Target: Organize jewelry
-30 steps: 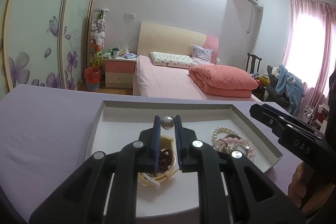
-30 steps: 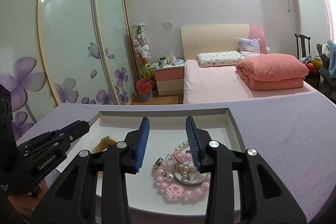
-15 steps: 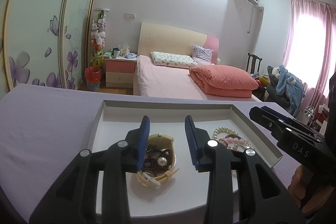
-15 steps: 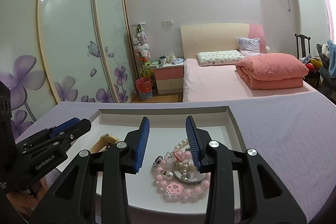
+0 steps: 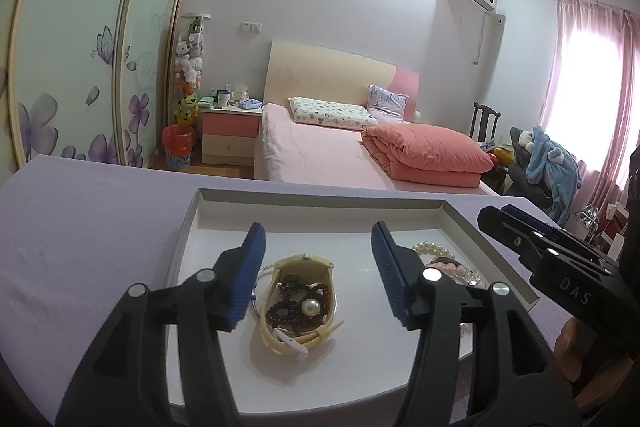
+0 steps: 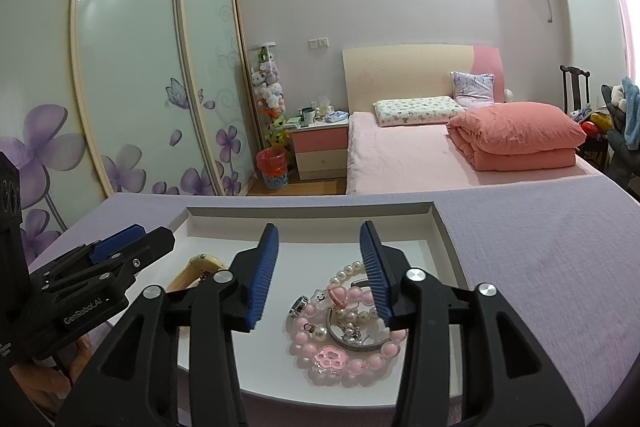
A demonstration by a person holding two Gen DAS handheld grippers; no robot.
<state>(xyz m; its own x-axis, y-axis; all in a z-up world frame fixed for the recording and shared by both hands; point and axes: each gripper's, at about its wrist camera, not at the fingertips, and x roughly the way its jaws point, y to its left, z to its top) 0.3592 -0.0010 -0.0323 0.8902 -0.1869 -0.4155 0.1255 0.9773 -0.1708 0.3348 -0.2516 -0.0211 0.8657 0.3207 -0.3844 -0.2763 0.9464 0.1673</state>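
A white shallow tray [image 5: 320,205] lies on a purple cloth. In the left wrist view, a cream looped strap [image 5: 298,301] holds a dark red bead string [image 5: 288,309] and a single pearl [image 5: 311,306]. My left gripper [image 5: 318,275] is open and empty above this pile. In the right wrist view, a pink bead bracelet [image 6: 340,355] with a pink paw charm, a pearl string [image 6: 352,267] and a silver ring [image 6: 299,305] lie tangled in the tray [image 6: 312,213]. My right gripper [image 6: 320,273] is open and empty above them.
The purple cloth [image 6: 540,259] spreads around the tray. Beyond it stand a pink bed [image 5: 320,151], a bedside cabinet [image 5: 230,131] and a sliding wardrobe [image 6: 132,79]. The left gripper shows at the left of the right wrist view [image 6: 120,251].
My left gripper was shut on the pearl, then opened; the pearl now lies on the dark beads inside the cream strap. The left jaws kept widening. The right gripper stayed open, nearly still.
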